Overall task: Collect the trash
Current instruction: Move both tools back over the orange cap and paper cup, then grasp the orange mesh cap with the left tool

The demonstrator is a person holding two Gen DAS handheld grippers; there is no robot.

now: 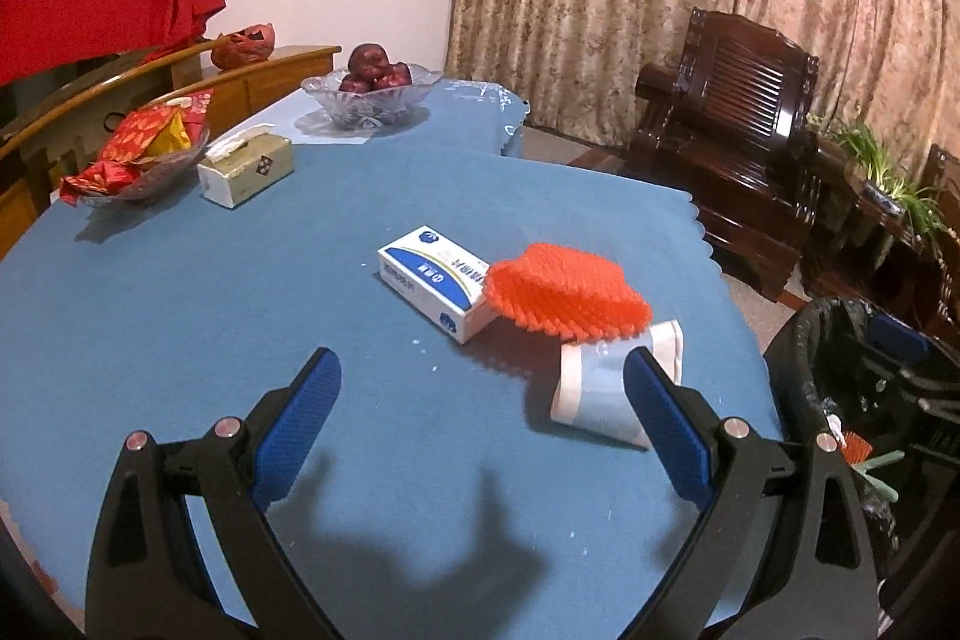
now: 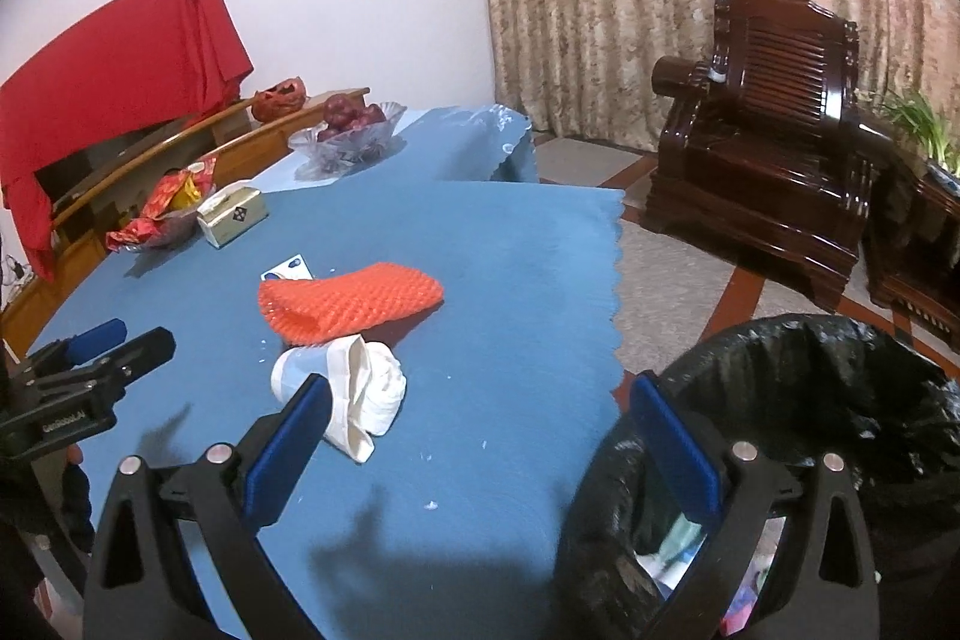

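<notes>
At the far left of the blue-covered table (image 1: 180, 280) I saw a glass dish of red snack packets (image 1: 135, 154), with a tissue box (image 1: 246, 169) just beside it and a glass bowl of dark red fruit (image 1: 372, 91) farther back.

My left gripper (image 1: 483, 382) hung over the near part of the table with its jaws spread wide and nothing between them. Ahead of it lay the trash: a white and blue carton (image 1: 432, 280), an orange foam net (image 1: 567, 295) resting partly on the carton's right end, and a crumpled white and pale blue wrapper (image 1: 600, 388) touching the net's near edge. The wrapper sat just behind the tip of the gripper's right finger (image 1: 660, 406); the carton and net lay beyond both fingertips, right of centre.

My right gripper (image 2: 480, 409) was likewise wide open and empty. Its left finger (image 2: 288, 454) overlapped the wrapper's near side, and its right finger (image 2: 675, 445) reached over the black-lined bin (image 2: 810, 388) standing off the table's right edge, some litter showing inside.
</notes>
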